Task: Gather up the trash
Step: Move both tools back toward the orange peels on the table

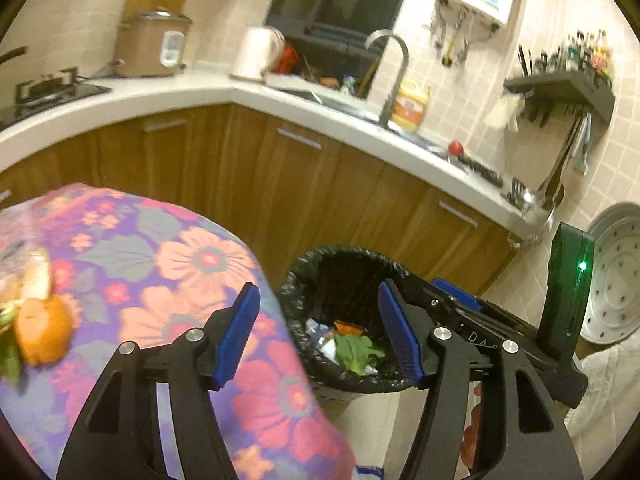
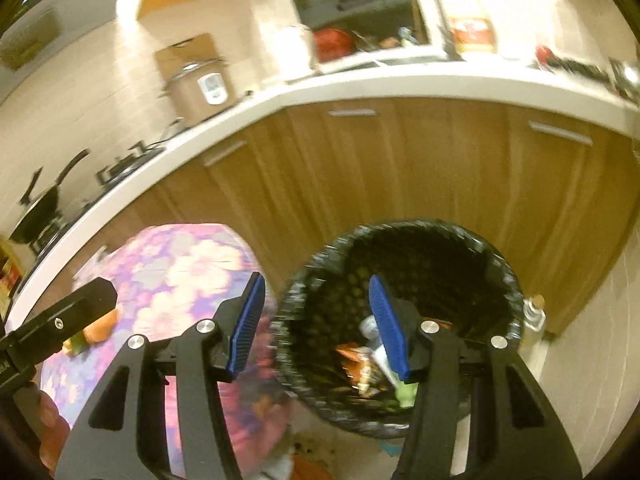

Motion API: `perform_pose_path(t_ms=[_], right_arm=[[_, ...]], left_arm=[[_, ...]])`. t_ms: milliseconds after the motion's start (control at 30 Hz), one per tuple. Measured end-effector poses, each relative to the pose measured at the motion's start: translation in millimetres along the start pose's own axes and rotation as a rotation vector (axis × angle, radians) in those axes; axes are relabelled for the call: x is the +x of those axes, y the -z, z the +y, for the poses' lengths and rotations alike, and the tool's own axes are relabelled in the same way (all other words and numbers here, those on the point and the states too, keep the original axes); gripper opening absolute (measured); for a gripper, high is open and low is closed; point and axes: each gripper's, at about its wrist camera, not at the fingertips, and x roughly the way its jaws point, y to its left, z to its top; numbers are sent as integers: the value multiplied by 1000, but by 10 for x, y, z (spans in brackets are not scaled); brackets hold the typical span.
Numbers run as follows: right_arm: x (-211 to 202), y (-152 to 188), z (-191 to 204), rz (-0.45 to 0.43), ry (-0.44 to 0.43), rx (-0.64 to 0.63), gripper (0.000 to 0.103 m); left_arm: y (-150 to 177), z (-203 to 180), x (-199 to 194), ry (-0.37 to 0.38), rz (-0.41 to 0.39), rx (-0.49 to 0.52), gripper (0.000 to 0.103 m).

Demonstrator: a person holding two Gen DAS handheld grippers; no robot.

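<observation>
A black-lined trash bin (image 1: 344, 252) stands on the floor beside a table under a flowered cloth (image 1: 180, 264). In the bin lie a green leaf (image 1: 356, 354) and crumpled wrappers (image 2: 360, 364). My left gripper (image 1: 318, 292) is open and empty, above the table's edge and the bin. My right gripper (image 2: 316, 280) is also open and empty, over the near left rim of the bin (image 2: 500, 260). An orange piece (image 1: 42, 330) with green scraps and a clear bag lies at the table's left. The same orange piece (image 2: 102, 326) shows blurred behind the left gripper's body.
Wooden cabinets (image 1: 280, 184) under a white counter (image 1: 192, 92) run behind the bin. On the counter are a rice cooker (image 1: 154, 42), a stove (image 1: 48, 90) and a sink tap (image 1: 394, 68). A small bottle (image 2: 534, 312) stands on the floor right of the bin. A white perforated lid (image 1: 616, 276) leans at the right.
</observation>
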Motion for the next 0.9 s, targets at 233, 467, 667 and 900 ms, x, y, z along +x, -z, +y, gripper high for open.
perform_pose_path(t_ms=[233, 467, 667, 900], right_arm=[[-25, 65, 836, 15, -111, -132, 51], [174, 257, 1758, 63, -210, -255, 51], [412, 339, 2357, 55, -265, -309, 51], [716, 493, 2817, 70, -272, -387, 51]], left_arm=[[11, 506, -800, -82, -110, -62, 66], [113, 1101, -1535, -265, -210, -95, 74], [231, 1715, -1936, -420, -271, -174, 75], [344, 2325, -1854, -451, -228, -273, 75]])
